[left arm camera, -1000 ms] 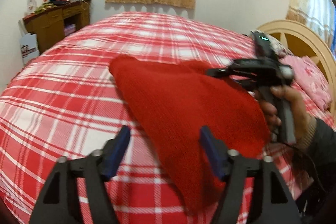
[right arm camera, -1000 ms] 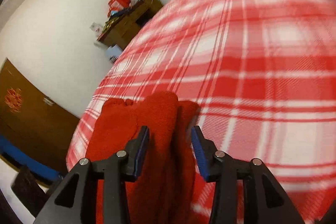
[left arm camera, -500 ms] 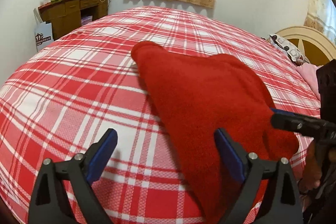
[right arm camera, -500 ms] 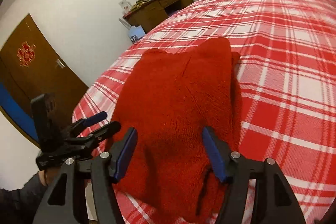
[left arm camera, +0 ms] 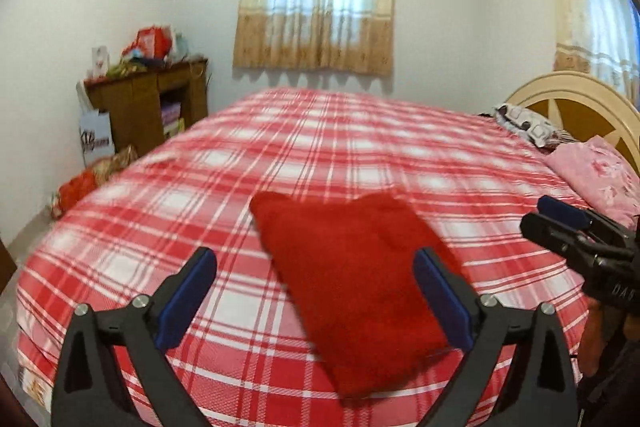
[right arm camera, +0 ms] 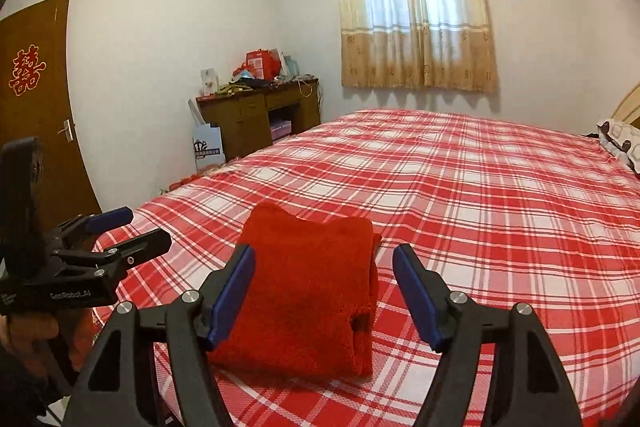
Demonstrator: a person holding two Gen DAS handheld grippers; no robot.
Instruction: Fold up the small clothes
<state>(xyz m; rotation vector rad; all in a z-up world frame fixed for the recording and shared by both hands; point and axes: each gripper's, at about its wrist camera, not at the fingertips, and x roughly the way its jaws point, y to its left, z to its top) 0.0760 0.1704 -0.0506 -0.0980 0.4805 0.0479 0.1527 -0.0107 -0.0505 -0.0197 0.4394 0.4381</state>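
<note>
A red knit garment [left arm camera: 352, 267] lies folded in a thick rectangle on the red plaid bed [left arm camera: 320, 155], near its front edge. In the left wrist view my left gripper [left arm camera: 315, 259] hovers above and short of it, jaws opening wide, nothing between them. My right gripper [left arm camera: 560, 215] juts in at the right edge, off the cloth. In the right wrist view the garment [right arm camera: 308, 287] lies beyond my right gripper [right arm camera: 325, 253], whose jaws are opening and hold nothing. My left gripper [right arm camera: 140, 229] floats at the left, over the edge of the bed [right arm camera: 480, 187].
A wooden desk [left arm camera: 148, 107] piled with clutter stands by the far wall, with bags [left arm camera: 96, 139] on the floor beside it. A headboard [left arm camera: 580, 99] and a pink pillow [left arm camera: 600, 175] lie at the right. A brown door [right arm camera: 36, 99] is at the left.
Both grippers have let go of the red garment, drawn back and risen, with their jaws spreading wider. The garment now lies folded on the bed by itself.
</note>
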